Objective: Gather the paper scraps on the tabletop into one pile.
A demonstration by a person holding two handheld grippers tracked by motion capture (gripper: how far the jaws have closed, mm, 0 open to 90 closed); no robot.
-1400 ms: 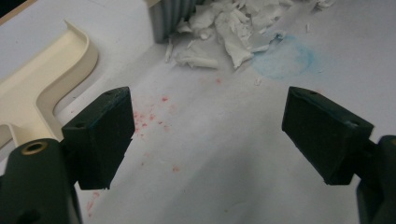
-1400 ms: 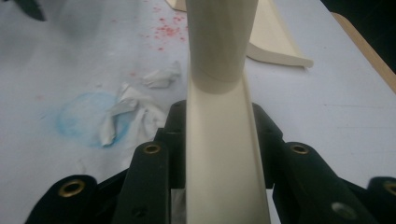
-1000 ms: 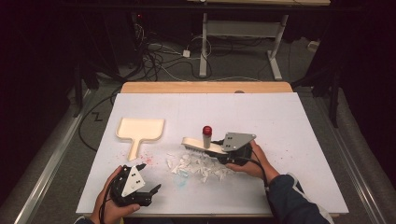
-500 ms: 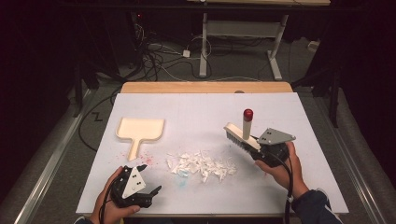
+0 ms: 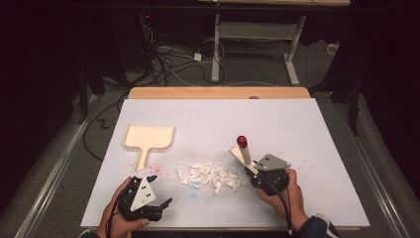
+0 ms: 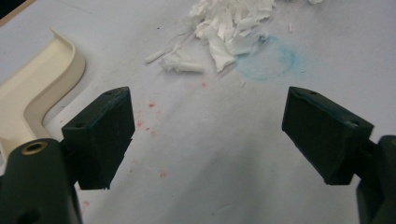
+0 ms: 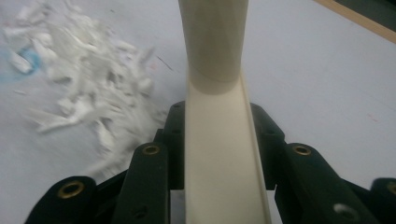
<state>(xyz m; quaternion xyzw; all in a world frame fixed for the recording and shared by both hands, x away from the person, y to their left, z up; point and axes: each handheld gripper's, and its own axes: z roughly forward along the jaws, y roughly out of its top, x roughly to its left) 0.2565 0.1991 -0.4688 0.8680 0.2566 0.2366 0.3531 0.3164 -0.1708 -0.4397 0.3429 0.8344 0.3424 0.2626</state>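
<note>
One cream plastic dustpan [image 5: 148,137], one red-tipped cream brush [image 5: 242,151] pinched by right gripper [image 5: 250,171]; left gripper [image 5: 158,191] spread; one white paper-scrap pile [image 5: 212,175]; left gripper view shows blue smudge [image 6: 267,59].

A white table [image 5: 297,129] sits brightly lit from overhead while the floor and room around it fall away into near-black. Shadows on the tabletop are soft and short, tucked close under the cream dustpan [image 5: 148,138] and the paper scraps [image 5: 212,174]. No hard glare shows on the surface. The high view is slightly grainy but evenly sharp. In the left gripper view the near black jaws read soft, the tabletop beyond crisper. In the right gripper view the scraps [image 7: 88,79] are smeared with blur, and the cream handle [image 7: 219,154] up close is out of focus.
</note>
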